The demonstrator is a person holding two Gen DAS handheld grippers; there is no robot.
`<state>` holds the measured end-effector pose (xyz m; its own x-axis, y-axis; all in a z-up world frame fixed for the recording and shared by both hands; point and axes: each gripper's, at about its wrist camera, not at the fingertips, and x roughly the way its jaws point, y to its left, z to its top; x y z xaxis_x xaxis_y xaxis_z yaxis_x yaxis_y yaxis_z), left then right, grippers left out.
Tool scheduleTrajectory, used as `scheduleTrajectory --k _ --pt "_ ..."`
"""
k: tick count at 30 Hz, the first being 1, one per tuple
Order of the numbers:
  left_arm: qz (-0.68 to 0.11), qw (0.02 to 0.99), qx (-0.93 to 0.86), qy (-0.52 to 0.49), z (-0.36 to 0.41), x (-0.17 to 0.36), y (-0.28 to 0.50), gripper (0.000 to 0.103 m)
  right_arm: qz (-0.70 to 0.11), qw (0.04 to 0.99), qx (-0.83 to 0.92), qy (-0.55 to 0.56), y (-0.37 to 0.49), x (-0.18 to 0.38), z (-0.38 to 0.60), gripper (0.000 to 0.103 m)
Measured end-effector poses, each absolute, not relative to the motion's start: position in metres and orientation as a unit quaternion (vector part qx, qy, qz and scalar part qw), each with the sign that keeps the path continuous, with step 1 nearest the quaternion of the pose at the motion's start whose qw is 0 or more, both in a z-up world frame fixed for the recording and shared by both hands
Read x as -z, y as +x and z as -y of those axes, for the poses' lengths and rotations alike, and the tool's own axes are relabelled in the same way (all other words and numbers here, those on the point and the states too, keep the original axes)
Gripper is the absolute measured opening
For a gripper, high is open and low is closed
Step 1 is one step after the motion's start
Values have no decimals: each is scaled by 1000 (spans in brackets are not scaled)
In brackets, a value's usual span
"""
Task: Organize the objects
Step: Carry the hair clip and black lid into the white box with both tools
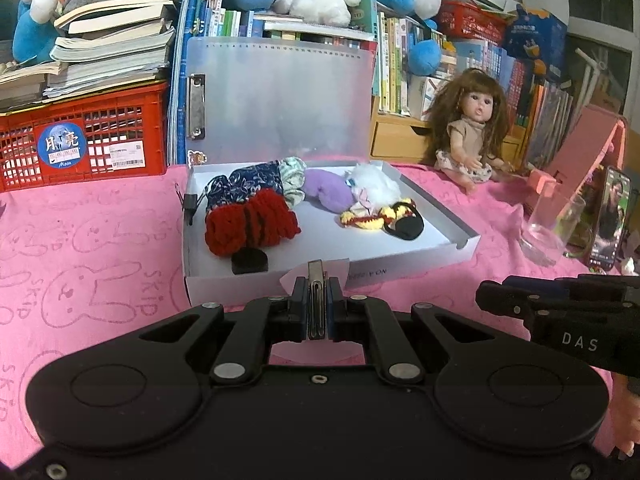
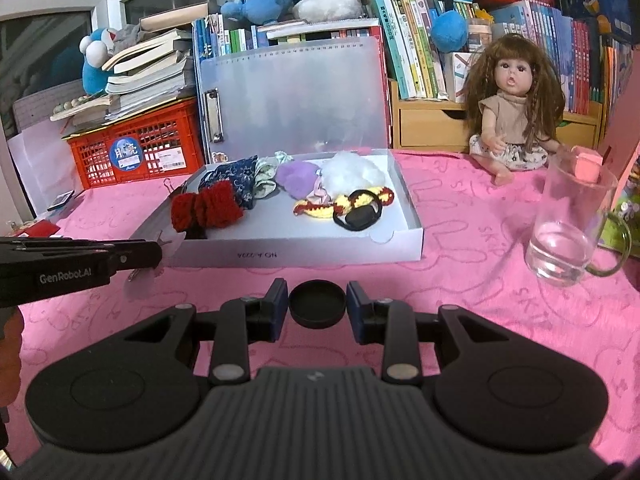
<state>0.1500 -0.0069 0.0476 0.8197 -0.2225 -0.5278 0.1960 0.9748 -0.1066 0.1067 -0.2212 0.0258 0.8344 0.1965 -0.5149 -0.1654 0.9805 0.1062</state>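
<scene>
Where the left wrist view looks forward, the left gripper (image 1: pixel 318 312) is clamped narrow on a metal clip (image 1: pixel 316 300), its long axis running toward 12 o'clock, a scrap of white paper caught at its tip. The open file box (image 1: pixel 440 256) lies just ahead at 12 o'clock, red knit piece (image 1: pixel 250 224) and a small black object (image 1: pixel 249 262) inside near its front wall. The right gripper enters at 3 o'clock.

In the right wrist view, the right gripper (image 2: pixel 317 308) is spread wide, a black round lid (image 2: pixel 317 309) lying on the pink cloth (image 2: pixel 460 280) between the fingers; contact cannot be told. The box is at 12 o'clock, near. Judgement: right gripper is nearer the lid; closing would pinch it across its width.
</scene>
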Motion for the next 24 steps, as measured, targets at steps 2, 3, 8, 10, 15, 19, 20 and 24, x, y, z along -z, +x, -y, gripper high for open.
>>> scheduleTrajectory --k 2,3,8,10,15,19,20,24 --pt "-279 954 107 -27 6 -49 153 8 -270 958 -94 28 110 -28 221 37" --pt "-279 954 106 -29 5 -50 156 8 -269 958 -94 29 111 -28 221 37" --pt "-280 954 99 -40 2 -53 166 8 -268 958 -93 35 121 -33 224 37" --pt "-280 954 97 -45 0 -53 170 8 -269 958 -93 37 125 -34 225 37" --pt "-282 954 89 -54 -5 -54 180 8 -270 957 -90 48 138 -38 232 37" --pt "-286 953 81 -62 -10 -55 191 8 -271 957 -86 58 150 -44 237 37" --pt "-287 953 79 -65 -11 -54 194 8 -271 957 -86 60 153 -45 238 37" --pt "-290 952 71 -65 -13 -53 205 8 -275 956 -86 59 166 -47 236 37"
